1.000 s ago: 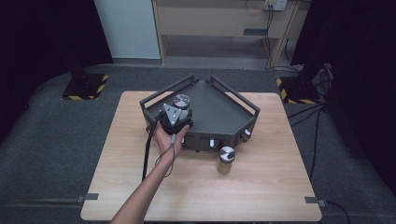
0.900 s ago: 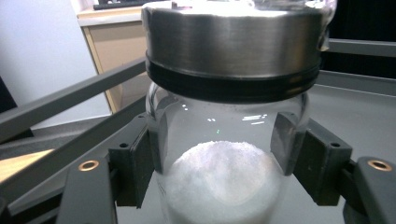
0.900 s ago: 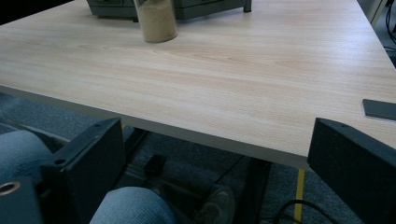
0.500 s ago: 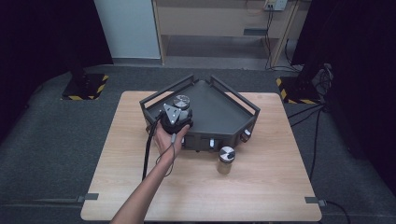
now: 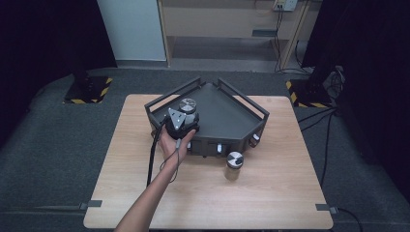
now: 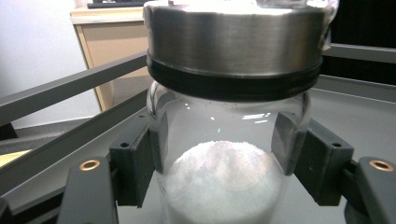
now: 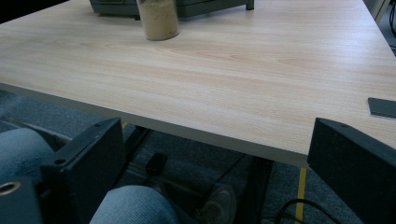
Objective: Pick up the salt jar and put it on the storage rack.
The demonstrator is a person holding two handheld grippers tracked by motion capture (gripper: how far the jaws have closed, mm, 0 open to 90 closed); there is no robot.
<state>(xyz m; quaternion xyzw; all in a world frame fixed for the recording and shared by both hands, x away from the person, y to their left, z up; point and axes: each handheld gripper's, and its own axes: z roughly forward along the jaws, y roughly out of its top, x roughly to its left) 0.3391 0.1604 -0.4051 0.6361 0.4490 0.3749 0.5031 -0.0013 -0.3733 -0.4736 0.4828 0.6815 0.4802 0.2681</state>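
Note:
A glass jar of white powder (image 6: 219, 186) with a metal lid (image 5: 187, 104) stands in the left part of a dark grey railed tray (image 5: 227, 116). My left gripper (image 6: 224, 144) is shut on the jar, its pads (image 6: 285, 142) pressed to the glass on both sides below the lid. In the high view the left gripper (image 5: 183, 114) reaches over the tray's front left edge, held by a hand. A second jar (image 5: 234, 165) with tan powder (image 7: 159, 18) stands on the wooden table (image 5: 270, 193) before the tray. My right gripper (image 7: 217, 140) hangs open below the table's near edge.
The tray has rails on its sides and small knobs (image 5: 220, 148) along its front. A black cable (image 5: 152, 159) trails from the left gripper across the table. Knees in jeans (image 7: 135, 205) sit under the right gripper. A dark tape mark (image 7: 382, 107) lies near the table's corner.

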